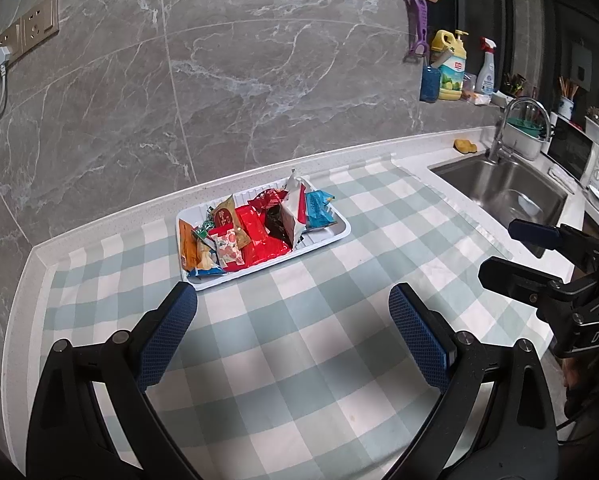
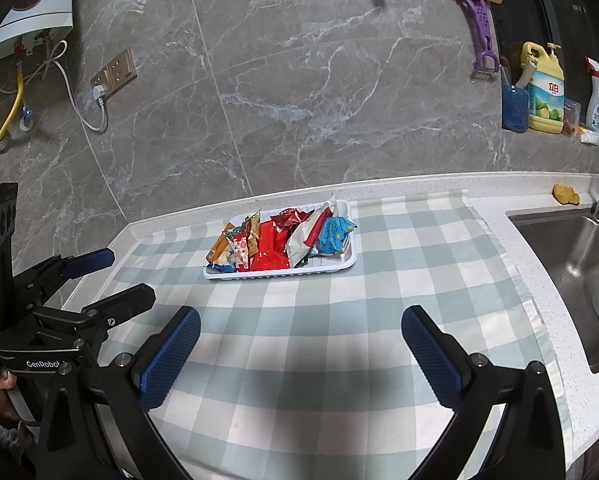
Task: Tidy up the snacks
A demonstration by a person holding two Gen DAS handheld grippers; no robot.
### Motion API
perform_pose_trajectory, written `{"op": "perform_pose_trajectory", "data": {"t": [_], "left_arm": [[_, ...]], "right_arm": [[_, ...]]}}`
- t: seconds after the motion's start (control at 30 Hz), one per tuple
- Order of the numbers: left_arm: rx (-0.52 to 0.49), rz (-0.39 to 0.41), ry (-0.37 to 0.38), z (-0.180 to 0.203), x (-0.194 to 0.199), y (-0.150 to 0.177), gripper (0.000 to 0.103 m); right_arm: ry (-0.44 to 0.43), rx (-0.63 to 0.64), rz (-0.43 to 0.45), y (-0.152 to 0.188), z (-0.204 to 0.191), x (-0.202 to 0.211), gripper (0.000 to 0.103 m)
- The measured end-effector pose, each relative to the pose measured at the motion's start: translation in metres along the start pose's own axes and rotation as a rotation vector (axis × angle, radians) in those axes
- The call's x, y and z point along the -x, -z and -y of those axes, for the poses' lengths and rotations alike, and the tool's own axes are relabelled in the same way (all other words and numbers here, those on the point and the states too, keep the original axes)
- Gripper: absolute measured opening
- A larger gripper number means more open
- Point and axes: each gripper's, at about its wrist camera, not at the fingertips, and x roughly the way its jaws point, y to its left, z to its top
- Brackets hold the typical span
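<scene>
A white tray [image 1: 335,236] sits on the checked cloth near the back wall, full of snack packets: red [image 1: 259,240], orange [image 1: 187,246], blue [image 1: 317,210] and a white-and-red bag [image 1: 295,208] standing upright. It also shows in the right wrist view [image 2: 349,262]. My left gripper [image 1: 293,300] is open and empty, hovering above the cloth in front of the tray. My right gripper [image 2: 301,322] is open and empty, also short of the tray. Each gripper shows in the other's view: the right one [image 1: 499,248], the left one [image 2: 127,276].
A steel sink [image 1: 503,188] with a tap [image 1: 515,128] lies to the right, a yellow sponge [image 1: 465,146] beside it. Detergent bottles [image 2: 545,88] stand on a ledge. A wall socket [image 2: 113,74] with a cord is at the left.
</scene>
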Motion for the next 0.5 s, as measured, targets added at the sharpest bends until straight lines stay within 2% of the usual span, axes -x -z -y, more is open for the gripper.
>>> {"op": "perform_pose_trajectory", "data": {"t": [0.17,0.4,0.5], "left_arm": [[0.006,0.014,-0.046,-0.002,-0.005,-0.001,0.098],[0.017,0.133,-0.119,-0.003,-0.001,-0.003,0.098],[0.025,0.149,-0.157,-0.006,-0.002,-0.002,0.098]], "right_arm": [[0.001,-0.003,0.002,0.000,0.000,0.000,0.103],[-0.006,-0.016,-0.001,-0.003,0.003,-0.007,0.102],[-0.008,-0.023,-0.002,-0.004,0.004,-0.010,0.102]]}}
